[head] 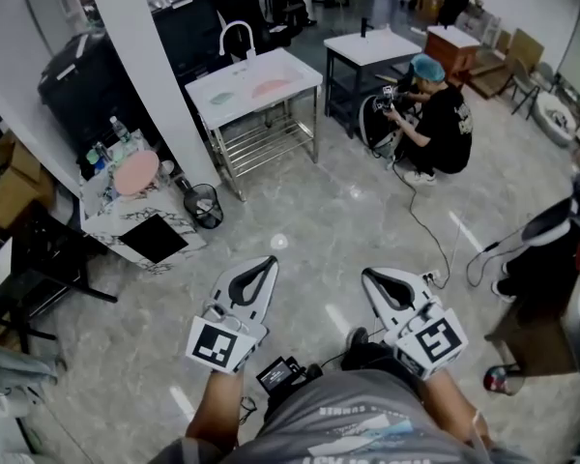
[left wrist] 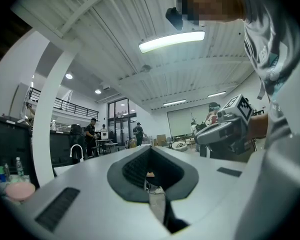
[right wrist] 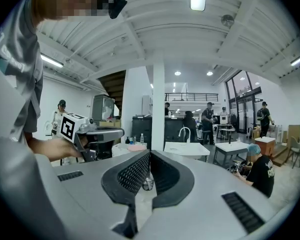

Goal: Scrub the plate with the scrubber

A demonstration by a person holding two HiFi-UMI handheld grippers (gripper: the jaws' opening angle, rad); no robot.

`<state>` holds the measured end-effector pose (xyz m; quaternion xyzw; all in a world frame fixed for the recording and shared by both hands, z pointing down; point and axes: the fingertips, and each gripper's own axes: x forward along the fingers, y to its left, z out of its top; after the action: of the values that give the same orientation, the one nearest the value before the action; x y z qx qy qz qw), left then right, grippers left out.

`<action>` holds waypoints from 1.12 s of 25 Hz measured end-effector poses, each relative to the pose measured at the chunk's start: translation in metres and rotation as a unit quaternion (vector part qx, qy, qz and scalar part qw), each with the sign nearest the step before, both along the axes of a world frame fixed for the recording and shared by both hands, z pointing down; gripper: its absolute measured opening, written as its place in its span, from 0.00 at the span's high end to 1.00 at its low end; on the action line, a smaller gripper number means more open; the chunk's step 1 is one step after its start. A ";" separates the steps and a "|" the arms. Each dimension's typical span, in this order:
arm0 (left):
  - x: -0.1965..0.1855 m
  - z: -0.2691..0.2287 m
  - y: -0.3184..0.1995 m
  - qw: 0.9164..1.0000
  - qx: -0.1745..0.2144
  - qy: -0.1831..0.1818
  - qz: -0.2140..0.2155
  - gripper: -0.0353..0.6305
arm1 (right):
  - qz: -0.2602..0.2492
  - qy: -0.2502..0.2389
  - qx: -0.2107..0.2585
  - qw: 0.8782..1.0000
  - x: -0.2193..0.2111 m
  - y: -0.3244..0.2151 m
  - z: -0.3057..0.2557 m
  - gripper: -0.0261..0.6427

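Observation:
A white sink table (head: pixel 256 85) with a curved faucet (head: pixel 234 35) stands several steps ahead. On its top lie a pink plate (head: pixel 269 89) and a small pale green thing (head: pixel 222 98), too small to identify. My left gripper (head: pixel 264 262) and right gripper (head: pixel 372 275) are held side by side at waist height over the floor, far from the table. Both are shut with nothing between the jaws. The left gripper (left wrist: pixel 150 149) shows the right gripper (left wrist: pixel 225 129) beside it. The right gripper (right wrist: pixel 150 154) looks toward the sink table (right wrist: pixel 190 148).
A marble-patterned counter at the left carries a pink round dish (head: pixel 135 172) and bottles, with a mesh wastebasket (head: pixel 205 204) beside it. A person (head: pixel 435 114) crouches by a dark-framed table (head: pixel 372 51). A cable (head: pixel 425 230) trails across the floor. More people stand farther back.

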<state>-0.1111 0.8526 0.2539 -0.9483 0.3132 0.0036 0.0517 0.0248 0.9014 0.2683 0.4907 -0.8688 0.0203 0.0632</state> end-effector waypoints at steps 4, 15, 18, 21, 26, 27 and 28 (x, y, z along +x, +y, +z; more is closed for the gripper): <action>0.005 0.000 -0.015 1.000 0.004 -0.004 -0.006 0.94 | -0.005 -0.006 0.007 1.000 0.006 -0.023 0.001 0.92; 0.053 0.011 -0.105 0.998 -0.007 -0.015 -0.054 0.94 | -0.065 -0.009 0.011 0.998 0.044 -0.133 0.008 0.92; 0.076 0.012 -0.134 0.997 -0.012 -0.015 -0.069 0.94 | -0.080 -0.005 0.006 0.997 0.064 -0.166 0.010 0.92; 0.100 0.011 -0.164 0.997 -0.010 -0.014 -0.079 0.94 | -0.096 -0.008 0.005 0.995 0.082 -0.199 0.009 0.92; 0.133 0.005 -0.200 0.995 -0.002 -0.019 -0.098 0.94 | -0.118 -0.020 0.008 0.993 0.114 -0.239 0.008 0.92; 0.139 0.004 -0.205 0.995 0.000 -0.021 -0.102 0.94 | -0.120 -0.023 0.009 0.992 0.120 -0.247 0.007 0.92; 0.144 0.003 -0.210 0.994 0.002 -0.024 -0.106 0.94 | -0.122 -0.025 0.011 0.992 0.126 -0.254 0.006 0.92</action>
<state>0.0329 0.6425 0.2566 -0.9094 0.4108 -0.0240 0.0607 0.1512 0.6477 0.2748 0.3811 -0.9236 0.0154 0.0379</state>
